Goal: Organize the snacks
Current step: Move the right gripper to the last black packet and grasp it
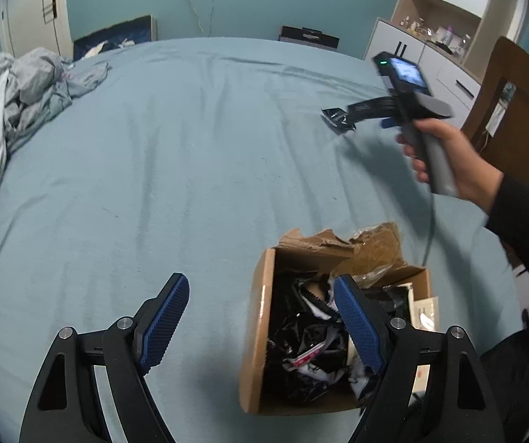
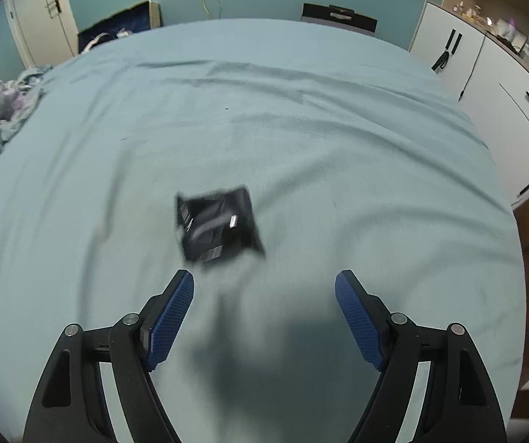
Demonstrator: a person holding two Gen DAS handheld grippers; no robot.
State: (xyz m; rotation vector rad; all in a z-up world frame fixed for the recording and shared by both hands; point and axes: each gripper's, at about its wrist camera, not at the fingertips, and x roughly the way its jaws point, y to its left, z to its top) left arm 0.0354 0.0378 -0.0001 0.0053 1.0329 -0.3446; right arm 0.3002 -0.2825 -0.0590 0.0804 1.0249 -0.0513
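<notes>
A torn cardboard box point(image 1: 260, 332) stands on the bed, filled with several black and white snack packets point(image 1: 309, 350). My left gripper point(image 1: 260, 321) is open and empty, its right finger over the box, its left finger over bare sheet. A black snack packet point(image 2: 218, 223) lies on the sheet, blurred, just ahead of my right gripper point(image 2: 264, 317), which is open and empty above the bed. The same packet point(image 1: 338, 118) shows in the left wrist view, in front of the right gripper point(image 1: 369, 105) held by a hand.
The bed has a light blue sheet point(image 1: 190, 147). A crumpled grey blanket point(image 1: 9, 99) lies at its far left. White cabinets point(image 2: 486, 74) and a wooden chair point(image 1: 515, 125) stand along the right side. Dark items lean on the far wall.
</notes>
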